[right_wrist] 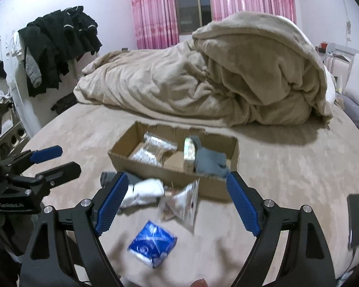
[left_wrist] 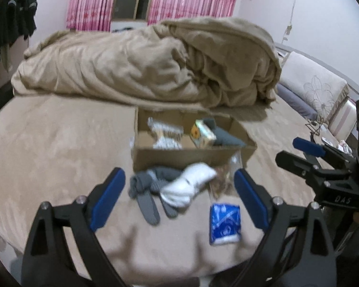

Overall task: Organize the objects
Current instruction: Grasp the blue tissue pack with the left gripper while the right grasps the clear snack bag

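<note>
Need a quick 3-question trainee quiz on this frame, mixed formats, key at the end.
1. True or false: the blue packet lies inside the cardboard box.
2. Multiple choice: which item lies on the bed in front of the box, next to the grey socks? A) white sock B) black jacket C) pillow
3. Fill in: both the left gripper and the right gripper have their jaws ____ and hold nothing.

Key:
1. False; it lies on the bed, outside the box and nearer the cameras.
2. A; the white sock touches the grey ones.
3. open
</note>
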`<state>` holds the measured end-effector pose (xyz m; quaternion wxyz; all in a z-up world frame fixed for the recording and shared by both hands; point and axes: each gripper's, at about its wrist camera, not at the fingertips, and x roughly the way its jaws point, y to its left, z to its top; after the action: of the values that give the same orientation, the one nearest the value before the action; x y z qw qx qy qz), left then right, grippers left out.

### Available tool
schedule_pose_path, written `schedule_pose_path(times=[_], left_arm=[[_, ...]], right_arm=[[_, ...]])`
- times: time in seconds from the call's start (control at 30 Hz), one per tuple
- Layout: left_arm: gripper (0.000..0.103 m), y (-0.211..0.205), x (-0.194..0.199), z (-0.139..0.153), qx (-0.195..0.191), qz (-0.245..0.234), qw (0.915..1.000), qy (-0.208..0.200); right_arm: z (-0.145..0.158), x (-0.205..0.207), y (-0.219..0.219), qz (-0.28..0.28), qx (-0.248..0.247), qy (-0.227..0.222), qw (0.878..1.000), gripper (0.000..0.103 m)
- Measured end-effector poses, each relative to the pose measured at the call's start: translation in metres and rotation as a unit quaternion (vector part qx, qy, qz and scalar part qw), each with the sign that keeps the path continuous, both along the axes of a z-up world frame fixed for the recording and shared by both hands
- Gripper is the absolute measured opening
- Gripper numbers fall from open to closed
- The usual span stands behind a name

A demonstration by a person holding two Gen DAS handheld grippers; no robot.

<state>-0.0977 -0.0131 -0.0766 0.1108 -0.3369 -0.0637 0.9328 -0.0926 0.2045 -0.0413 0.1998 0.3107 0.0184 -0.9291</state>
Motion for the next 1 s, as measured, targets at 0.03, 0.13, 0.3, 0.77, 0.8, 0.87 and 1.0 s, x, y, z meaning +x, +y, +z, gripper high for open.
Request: schedule_pose_path(times=[0.03, 0.13, 0.3, 0.77, 0.8, 0.87, 1.0], left_arm=[[0.093, 0.001, 0.001, -0.005, 0.003, 0.002, 1.0, -0.005], [0.093, 0.009, 0.004, -0.021, 0.006, 0.002, 0.9998, -0.02], [0.093, 0.034, -0.001, -0.051, 0.0, -0.021, 0.9983, -0.054], [0.086, 0.102, -0.02, -0.118, -0.03, -0.077, 0.9896, -0.118], [0.085, 0.105, -0.02, -0.12, -0.036, -0.077, 0.99, -0.113], [0.079, 0.111, -0.022, -0.124, -0.056, -0.073, 0.9903, -0.104], [0.067, 0.116, -0.02, -0.126, -0.077, -0.061, 0.991, -0.09]], right_arm=[[-0.003, 0.002, 0.0, 0.0, 0.001, -0.002, 1.0, 0.087], [-0.015, 0.004, 0.003, 0.0, 0.0, -0.012, 1.0, 0.087], [-0.032, -0.008, 0.009, -0.006, -0.001, -0.026, 1.0, 0.087], [-0.073, -0.039, 0.024, -0.007, -0.02, -0.063, 0.998, 0.086], [-0.076, -0.041, 0.026, -0.009, -0.021, -0.068, 0.997, 0.086], [-0.08, -0.045, 0.029, -0.011, -0.023, -0.072, 0.997, 0.087], [-0.085, -0.052, 0.025, -0.001, -0.023, -0.078, 0.997, 0.086]])
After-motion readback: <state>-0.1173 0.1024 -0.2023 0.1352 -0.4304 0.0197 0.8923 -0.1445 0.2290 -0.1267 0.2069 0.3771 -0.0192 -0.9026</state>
